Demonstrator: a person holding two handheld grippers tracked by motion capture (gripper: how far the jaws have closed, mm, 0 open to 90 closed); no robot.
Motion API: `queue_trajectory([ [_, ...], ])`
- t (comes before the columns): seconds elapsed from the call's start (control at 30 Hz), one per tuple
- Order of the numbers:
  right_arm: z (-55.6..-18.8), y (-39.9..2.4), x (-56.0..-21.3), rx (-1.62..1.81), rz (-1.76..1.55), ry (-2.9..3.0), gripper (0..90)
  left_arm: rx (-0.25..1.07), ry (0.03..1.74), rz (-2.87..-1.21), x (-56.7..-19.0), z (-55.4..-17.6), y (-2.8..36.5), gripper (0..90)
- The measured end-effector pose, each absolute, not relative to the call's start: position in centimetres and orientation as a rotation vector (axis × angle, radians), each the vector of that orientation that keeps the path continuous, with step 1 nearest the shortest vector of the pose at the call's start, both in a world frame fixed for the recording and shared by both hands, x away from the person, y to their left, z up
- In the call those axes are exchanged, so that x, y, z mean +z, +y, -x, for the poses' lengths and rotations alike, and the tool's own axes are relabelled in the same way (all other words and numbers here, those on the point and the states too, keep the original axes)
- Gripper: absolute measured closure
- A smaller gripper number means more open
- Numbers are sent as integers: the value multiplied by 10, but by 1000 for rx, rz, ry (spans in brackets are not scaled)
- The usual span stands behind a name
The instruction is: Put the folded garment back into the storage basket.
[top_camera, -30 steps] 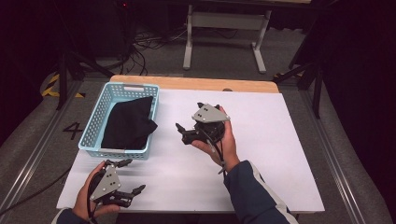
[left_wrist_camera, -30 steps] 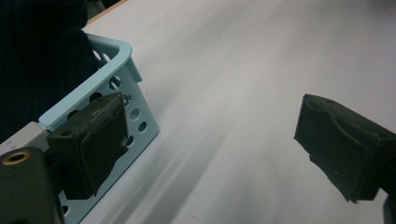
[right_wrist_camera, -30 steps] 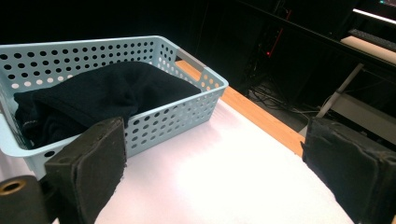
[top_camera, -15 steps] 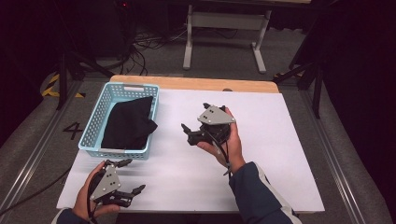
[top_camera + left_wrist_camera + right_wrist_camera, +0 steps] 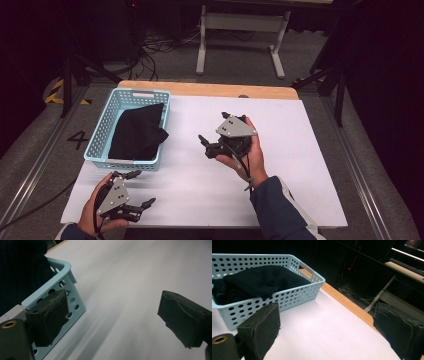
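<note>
A light blue perforated basket [image 5: 125, 162] stands at the table's left, with a black cloth [image 5: 136, 134] bunched inside. My right gripper [image 5: 206, 146] is held above the middle of the white table, jaws pointing left toward the basket, open and empty. My left gripper [image 5: 143, 189] hovers at the front left edge, just below the basket's near wall, also open and empty. In the left gripper view the gripper [image 5: 115, 317] has its jaws spread wide beside the basket [image 5: 71, 280] corner. The right gripper [image 5: 329, 332] faces the basket [image 5: 299, 293] and the cloth [image 5: 259, 280].
The white table top [image 5: 300, 165] has a wooden strip [image 5: 210, 89] along its far edge. Beyond it are a metal stand [image 5: 240, 22] and cables on the floor. A dark-sleeved forearm [image 5: 280, 210] comes in at the bottom right.
The right gripper has drifted a little to the right, away from the basket. The left gripper has stayed where it was.
</note>
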State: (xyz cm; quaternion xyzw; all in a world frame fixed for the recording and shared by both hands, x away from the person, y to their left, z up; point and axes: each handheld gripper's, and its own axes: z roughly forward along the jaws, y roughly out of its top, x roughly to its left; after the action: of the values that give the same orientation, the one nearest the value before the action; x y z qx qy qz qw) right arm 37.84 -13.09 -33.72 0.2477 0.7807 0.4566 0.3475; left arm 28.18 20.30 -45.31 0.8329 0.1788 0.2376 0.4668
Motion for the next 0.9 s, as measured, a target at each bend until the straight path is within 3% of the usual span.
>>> queue_trajectory([
  [0.9,-363,-153,-347,1148,-628,2021,76,588,441,-2045,-453,-282,203,104],
])
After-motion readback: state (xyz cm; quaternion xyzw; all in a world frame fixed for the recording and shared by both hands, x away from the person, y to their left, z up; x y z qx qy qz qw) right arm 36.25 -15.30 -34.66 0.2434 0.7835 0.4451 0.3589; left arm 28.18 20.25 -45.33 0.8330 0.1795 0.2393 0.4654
